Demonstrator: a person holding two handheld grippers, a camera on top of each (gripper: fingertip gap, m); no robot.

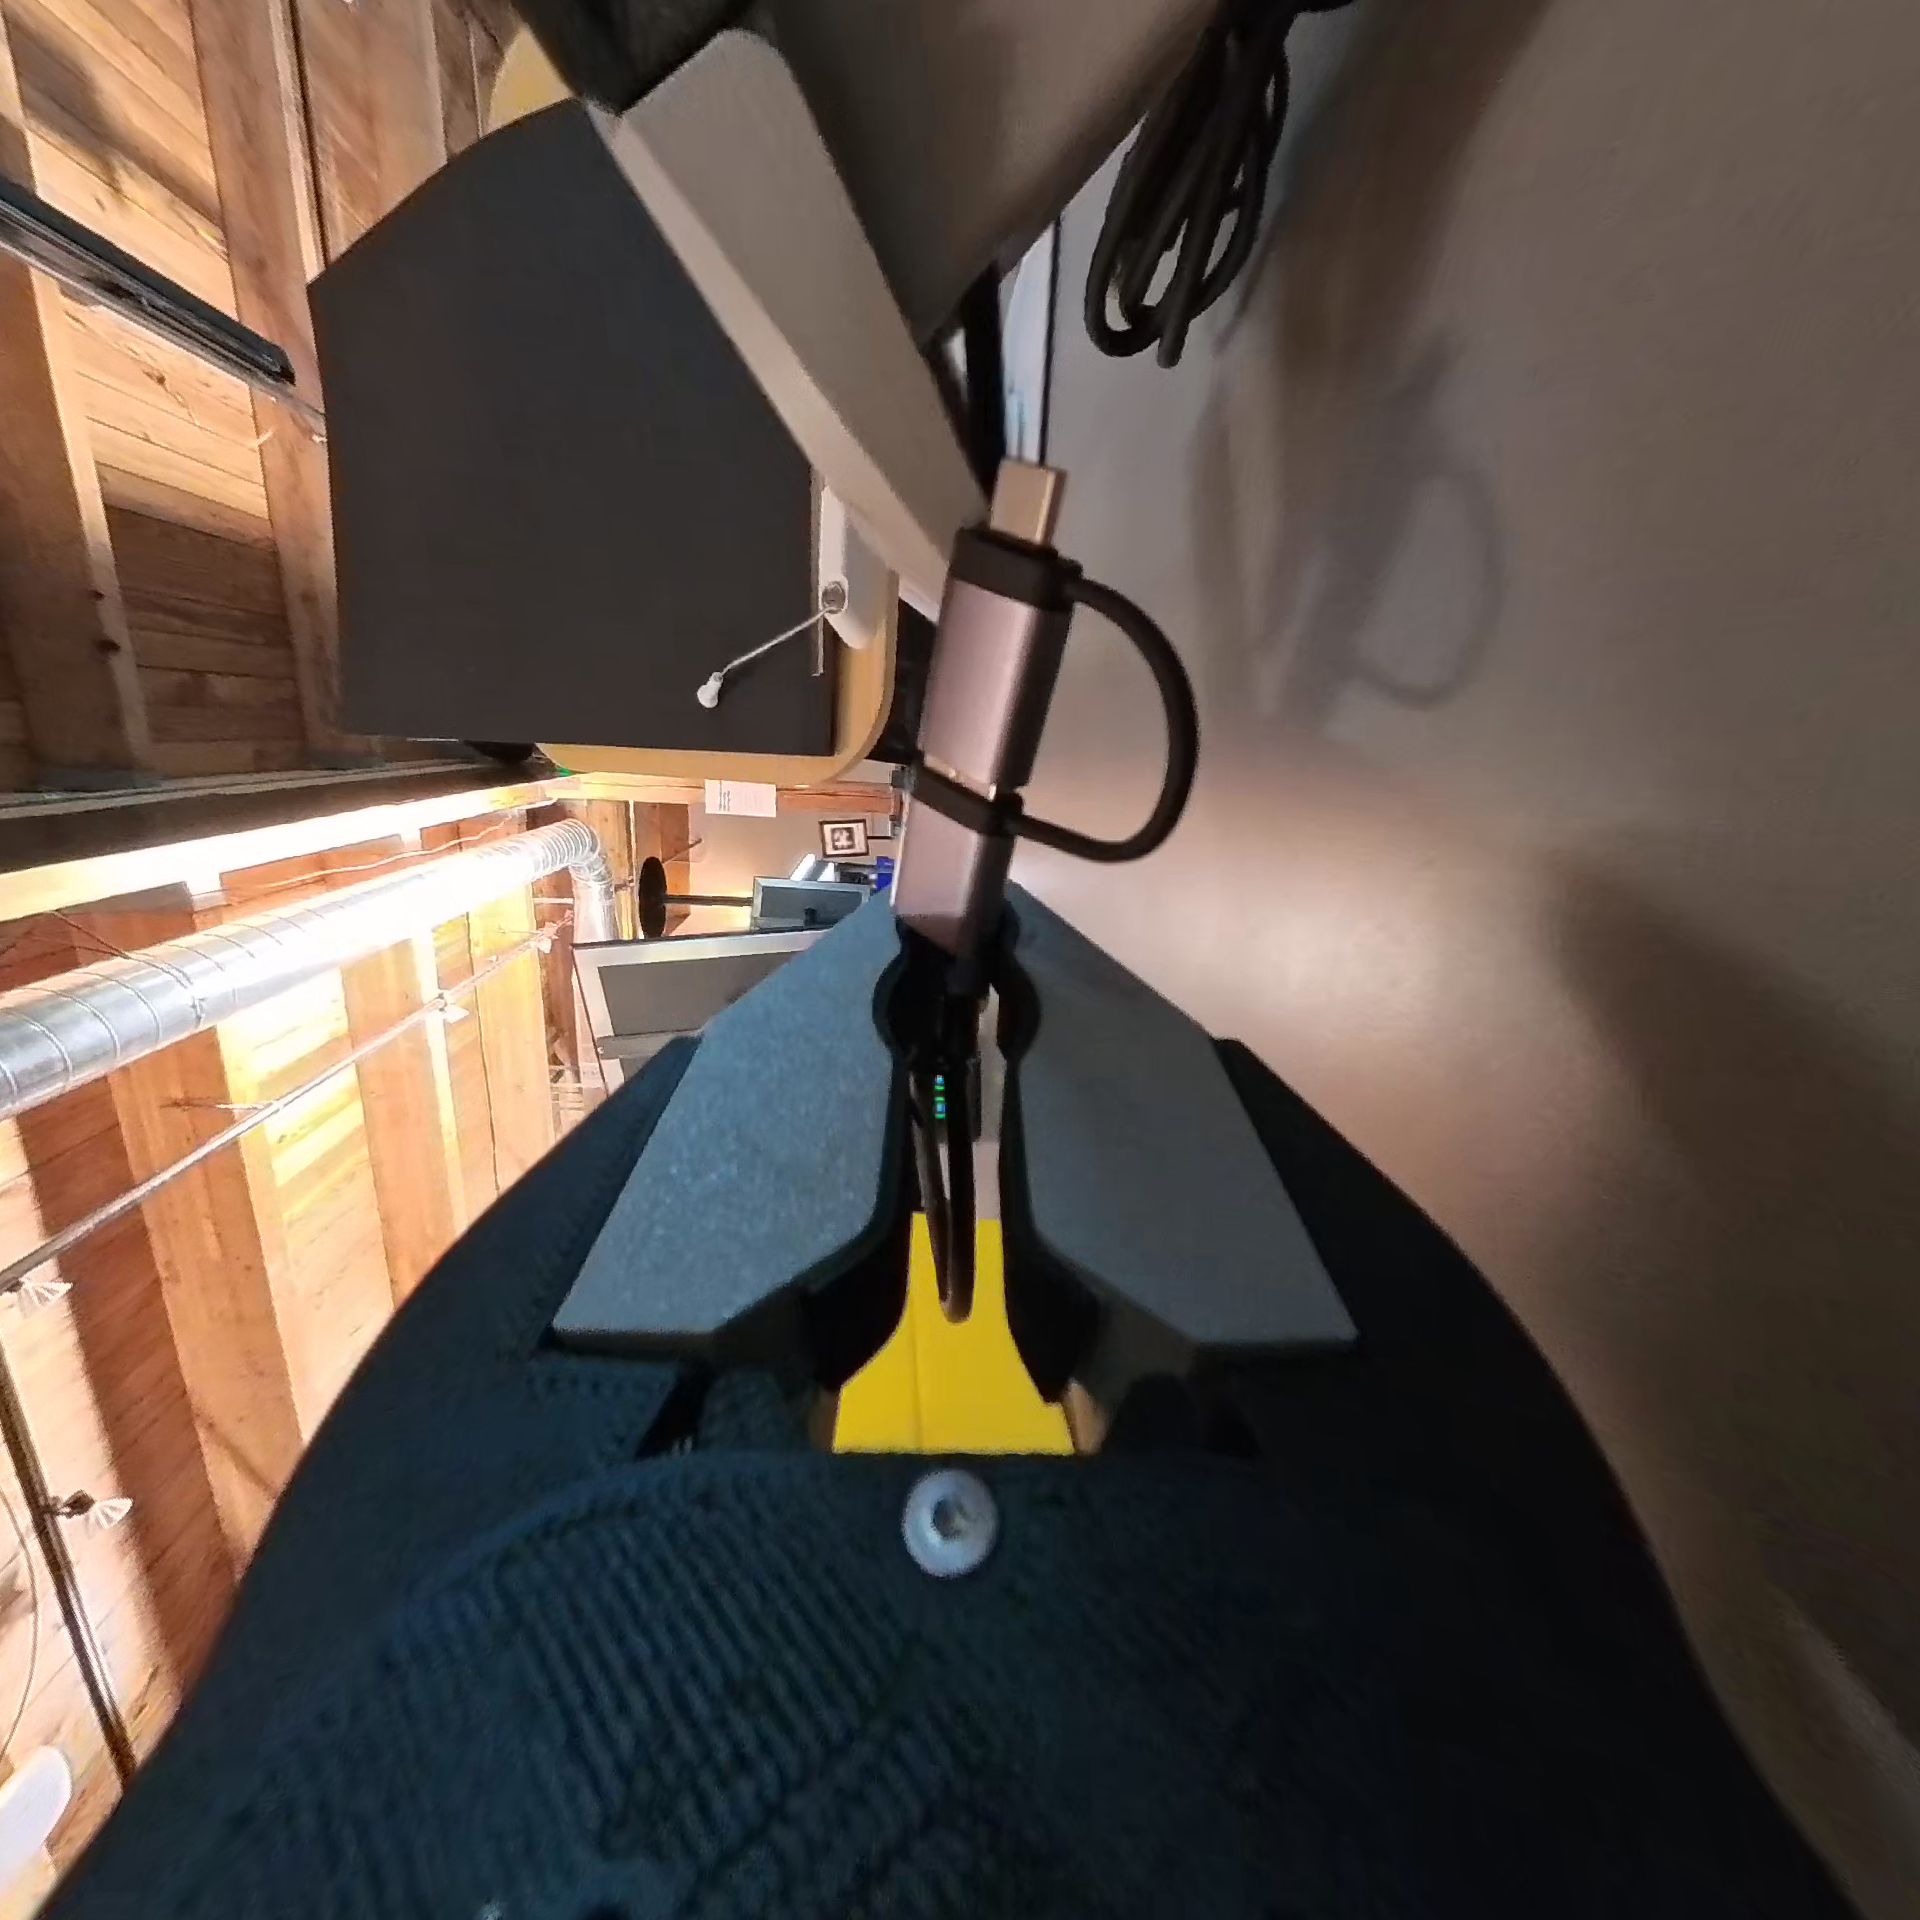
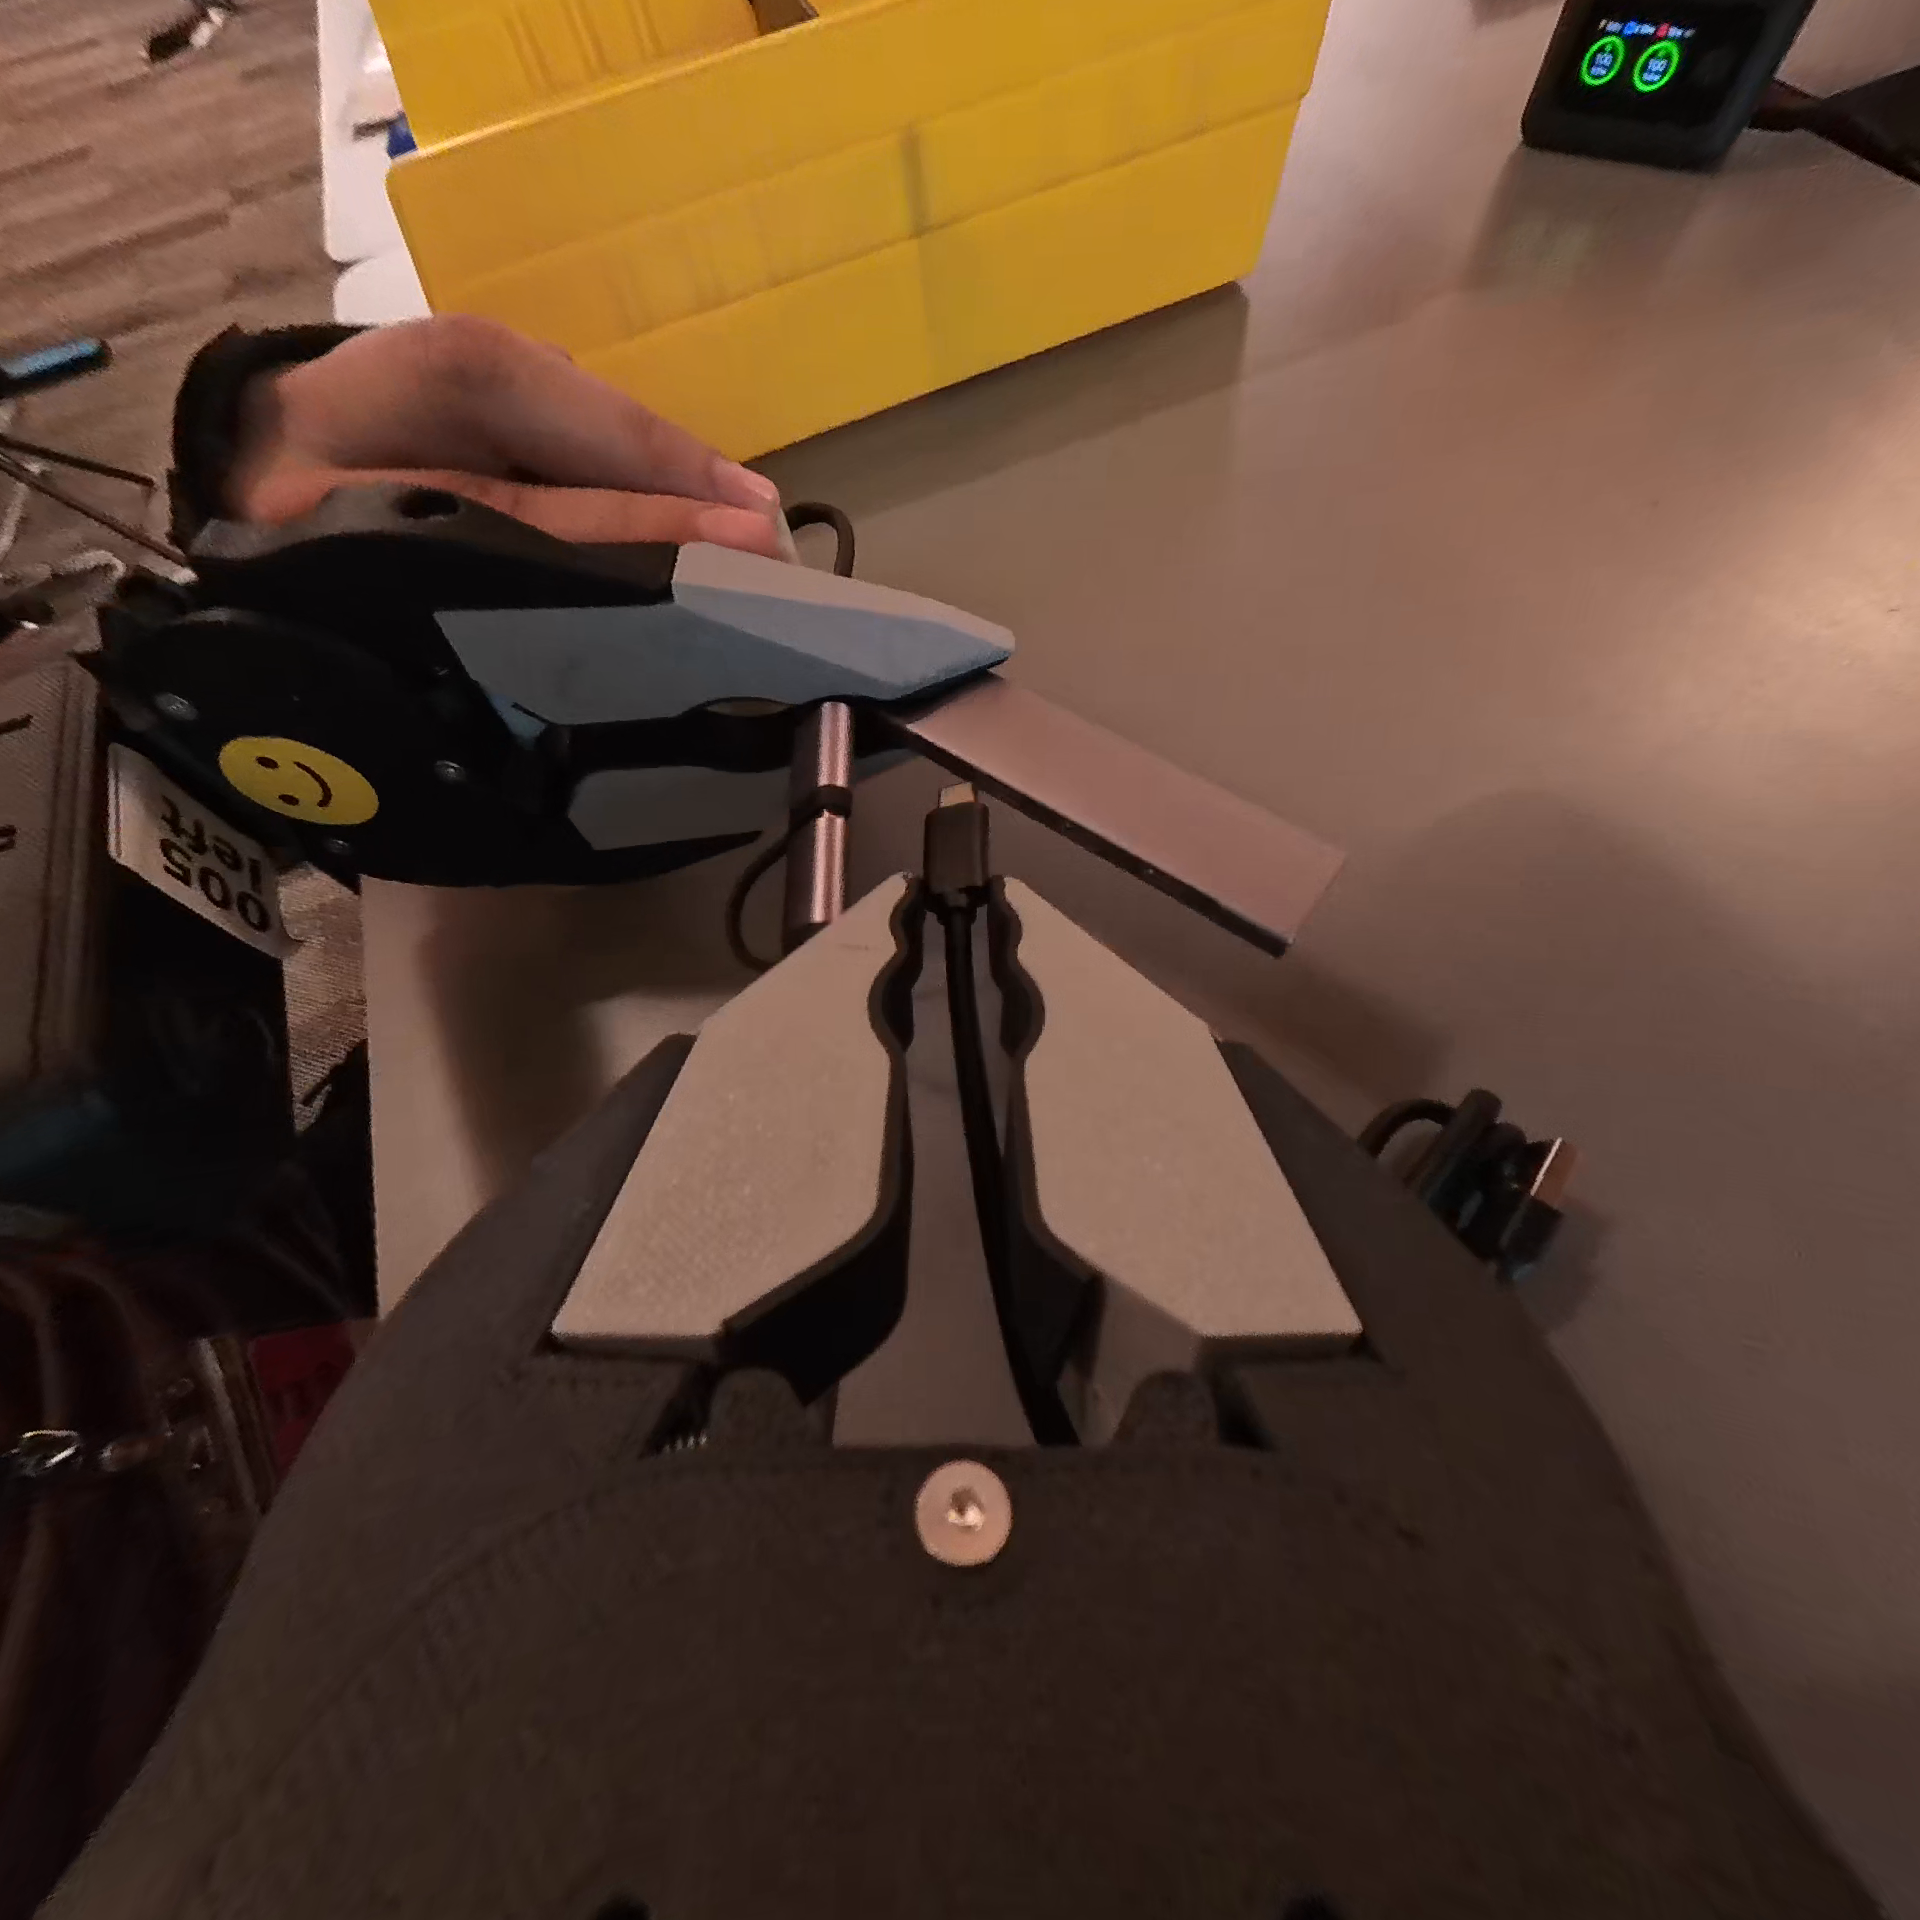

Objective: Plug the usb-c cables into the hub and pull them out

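Now the right gripper (image 2: pixel 951 883), lower centre of frame, pinches a black USB-C cable (image 2: pixel 958 831) just beneath the grey hub (image 2: pixel 1122 805), which the left gripper (image 2: pixel 914 691) clamps at mid-left

Can't see from my end whether plug tip (image 2: pixel 956 798) touches hub (image 2: pixel 1122 805) edge, port side faces away. Cable (image 2: pixel 982 1143) vanishes under right gripper (image 2: pixel 951 894) body. Hub's held end buried between left gripper (image 2: pixel 925 675) fingers. Yellow bin (image 2: pixel 831 208) cropped at top. Table shadows (image 1: pixel 1382 582) smeared.
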